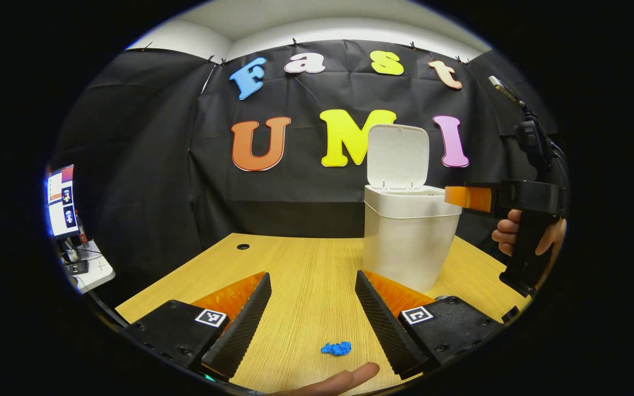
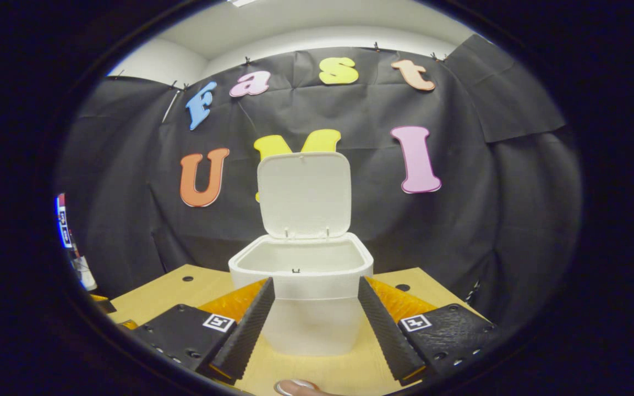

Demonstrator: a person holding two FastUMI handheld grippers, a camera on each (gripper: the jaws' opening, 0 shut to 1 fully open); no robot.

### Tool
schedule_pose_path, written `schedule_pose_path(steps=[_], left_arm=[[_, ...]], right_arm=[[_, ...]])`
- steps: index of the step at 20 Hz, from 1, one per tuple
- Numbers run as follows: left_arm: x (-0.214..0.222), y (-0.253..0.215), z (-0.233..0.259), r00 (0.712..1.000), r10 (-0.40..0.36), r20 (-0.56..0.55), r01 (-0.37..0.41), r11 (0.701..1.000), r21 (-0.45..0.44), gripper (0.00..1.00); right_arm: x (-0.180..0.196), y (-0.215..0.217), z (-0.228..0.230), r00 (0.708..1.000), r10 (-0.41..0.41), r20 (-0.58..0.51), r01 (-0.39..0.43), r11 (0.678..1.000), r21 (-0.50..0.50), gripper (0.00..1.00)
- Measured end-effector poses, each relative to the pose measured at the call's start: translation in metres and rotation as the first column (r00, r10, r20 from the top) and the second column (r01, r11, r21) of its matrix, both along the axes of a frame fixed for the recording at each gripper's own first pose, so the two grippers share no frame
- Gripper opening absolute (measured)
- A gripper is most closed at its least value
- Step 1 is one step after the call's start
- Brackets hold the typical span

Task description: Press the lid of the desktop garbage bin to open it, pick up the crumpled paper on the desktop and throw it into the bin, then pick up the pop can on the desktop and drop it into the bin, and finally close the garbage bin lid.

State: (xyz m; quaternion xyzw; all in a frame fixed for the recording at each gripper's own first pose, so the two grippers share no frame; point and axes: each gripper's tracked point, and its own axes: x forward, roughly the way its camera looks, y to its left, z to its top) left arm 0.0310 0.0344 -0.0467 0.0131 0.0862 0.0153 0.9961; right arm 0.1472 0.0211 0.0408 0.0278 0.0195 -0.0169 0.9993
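White bin (image 2: 301, 297) has its lid (image 2: 304, 193) flipped up; blue paper (image 1: 336, 348) is scrunched small; both grippers (image 1: 312, 319) (image 2: 316, 324) spread, holding nothing.

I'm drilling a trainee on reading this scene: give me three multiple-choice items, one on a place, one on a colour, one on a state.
1. Where is the paper?
A. In the bin
B. On the desk, between the left tongs' fingers
C. On the lid

2. What colour is the bin?
A. White
B. Green
C. Red

3. How is the lid?
A. Shut
C. Taken off
B. Raised open

Answers:
1 B: in the left gripper view it lies on the desk near the left tongs.
2 A: the walls are white in both views.
3 B: it stands up behind the rim, hinged on.
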Motion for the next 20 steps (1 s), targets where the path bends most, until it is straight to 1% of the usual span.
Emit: schedule_pose_path(steps=[2,4,5,8,11,14,17,20], left_arm=[[0.002,-0.004,-0.005,1.0,-0.005,-0.011,0.005,1.0,0.009,0.99],[0.006,-0.018,-0.008,0.999,-0.047,-0.018,0.047,0.999,0.008,0.99],[0.009,-0.021,-0.013,0.998,-0.056,-0.029,0.056,0.998,0.005,0.99],[0.018,-0.021,-0.033,0.995,-0.048,-0.087,0.049,0.999,0.009,0.99],[0.028,-0.019,-0.059,0.987,-0.034,-0.156,0.04,0.999,0.033,0.99],[0.031,-0.017,-0.096,0.966,-0.022,-0.259,0.039,0.997,0.06,0.99],[0.024,-0.023,-0.128,0.935,-0.039,-0.354,0.055,0.998,0.034,0.99],[0.02,-0.028,-0.15,0.91,-0.072,-0.408,0.087,0.996,0.017,0.99]], right_arm=[[-0.016,0.001,-0.004,1.0,0.012,0.008,-0.012,1.0,-0.016,0.94],[-0.032,-0.001,-0.011,1.0,0.018,0.016,-0.018,1.0,-0.025,0.93],[-0.041,0.0,-0.015,1.0,0.027,0.017,-0.026,0.999,-0.021,0.93],[-0.067,0.004,-0.035,0.998,0.068,0.011,-0.067,0.997,-0.039,0.94],[-0.086,-0.002,-0.053,0.997,0.074,0.016,-0.073,0.996,-0.045,0.93],[-0.104,0.006,-0.068,0.991,0.133,0.023,-0.132,0.991,-0.032,0.93],[-0.114,0.003,-0.081,0.988,0.151,0.017,-0.149,0.987,-0.059,0.93],[-0.115,0.003,-0.098,0.987,0.161,-0.001,-0.161,0.985,-0.057,0.93]])
